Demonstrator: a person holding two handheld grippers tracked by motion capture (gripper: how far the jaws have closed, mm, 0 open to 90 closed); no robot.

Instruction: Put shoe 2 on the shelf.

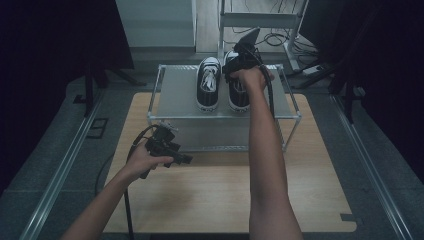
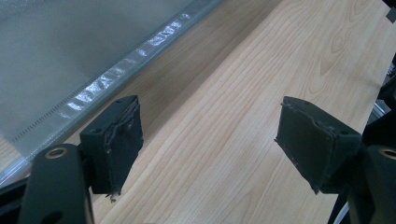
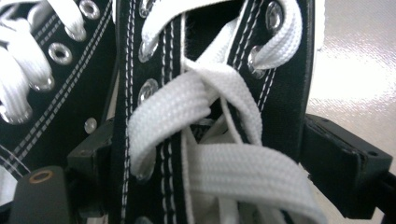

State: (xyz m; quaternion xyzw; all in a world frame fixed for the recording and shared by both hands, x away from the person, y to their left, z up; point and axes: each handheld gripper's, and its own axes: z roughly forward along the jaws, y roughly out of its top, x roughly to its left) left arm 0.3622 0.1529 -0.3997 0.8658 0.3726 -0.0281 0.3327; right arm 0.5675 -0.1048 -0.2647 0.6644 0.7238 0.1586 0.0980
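Note:
Two black canvas shoes with white laces and white toe caps stand side by side on top of a low metal rack (image 1: 176, 95). My right gripper (image 1: 236, 79) comes down on the right shoe (image 1: 239, 101) from above. In the right gripper view its jaws (image 3: 205, 158) press against both sides of the shoe's laced upper (image 3: 219, 116). The left shoe (image 1: 208, 82) stands free beside it, and its laces (image 3: 28, 56) are at the left of that view. My left gripper (image 1: 184, 159) hovers low over the wooden table (image 1: 225, 190) in front of the rack. It is open (image 2: 208, 144), with nothing between its pads.
The rack has thin metal legs and a lower shelf edge (image 2: 112, 79) close to my left gripper. A grey metal frame and loose cables (image 1: 280, 37) lie on the floor behind the rack. Metal rails (image 1: 65, 165) run along both sides of the table.

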